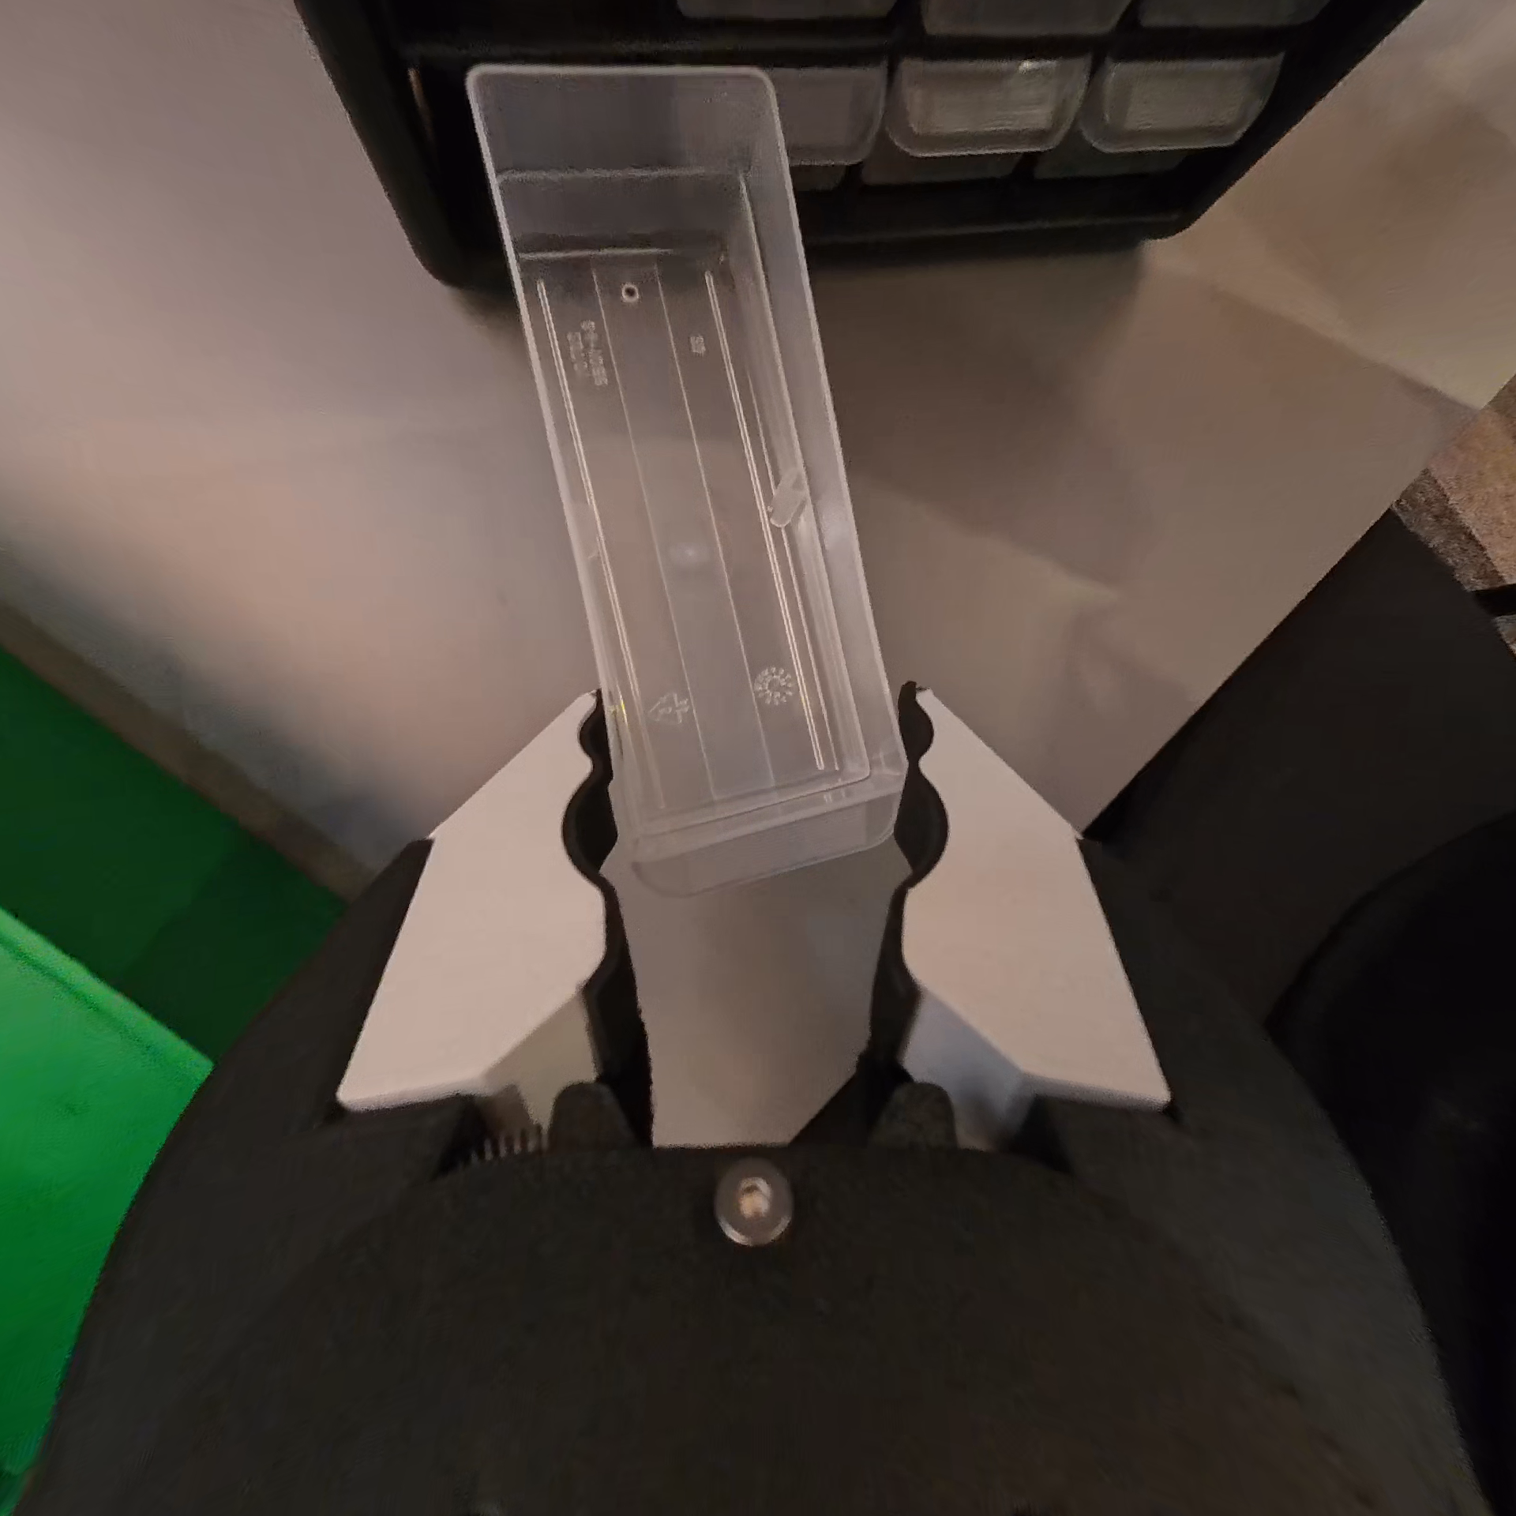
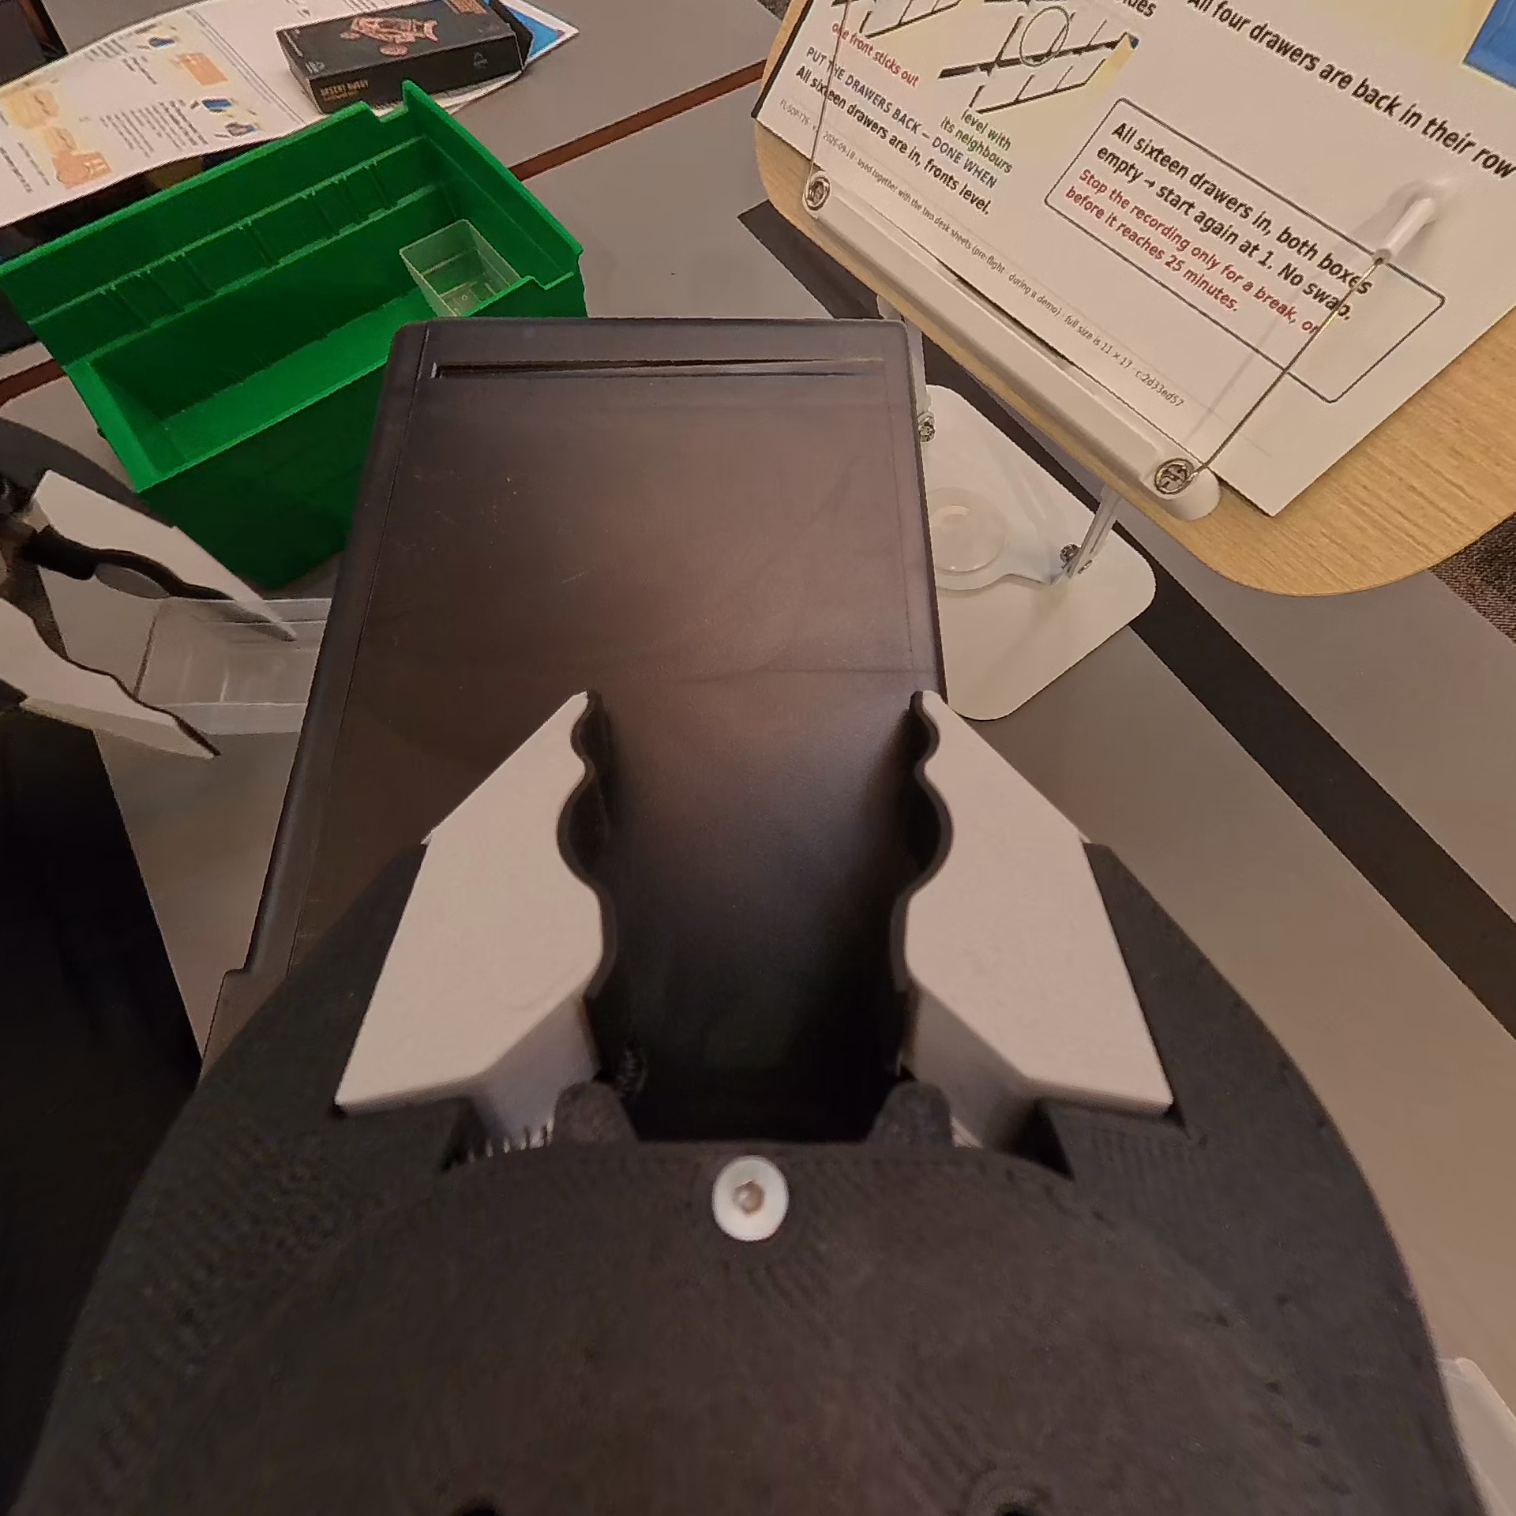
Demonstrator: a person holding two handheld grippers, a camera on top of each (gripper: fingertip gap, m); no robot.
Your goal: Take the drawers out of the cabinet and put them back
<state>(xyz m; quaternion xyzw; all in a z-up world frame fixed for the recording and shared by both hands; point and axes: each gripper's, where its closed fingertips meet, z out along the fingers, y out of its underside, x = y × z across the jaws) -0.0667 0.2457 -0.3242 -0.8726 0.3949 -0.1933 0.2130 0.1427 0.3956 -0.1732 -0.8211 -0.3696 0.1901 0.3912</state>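
Note:
My left gripper (image 1: 751,697) is shut on the near end of a clear plastic drawer (image 1: 697,459), held tilted above the grey table. The drawer's far end points at the lower left corner of the black cabinet (image 1: 1025,221), whose other clear drawers (image 1: 984,107) sit in their slots. My right gripper (image 2: 755,701) is open and hovers just over the cabinet's flat black top (image 2: 656,533), with nothing between its fingers. In the right wrist view the left gripper (image 2: 123,656) and its drawer (image 2: 238,664) show at the left of the cabinet.
A green bin (image 2: 246,328) stands behind the cabinet on the left with one clear drawer (image 2: 459,267) in it. A document stand with a printed sheet (image 2: 1189,246) is at the right. Papers and a dark box (image 2: 402,49) lie at the back.

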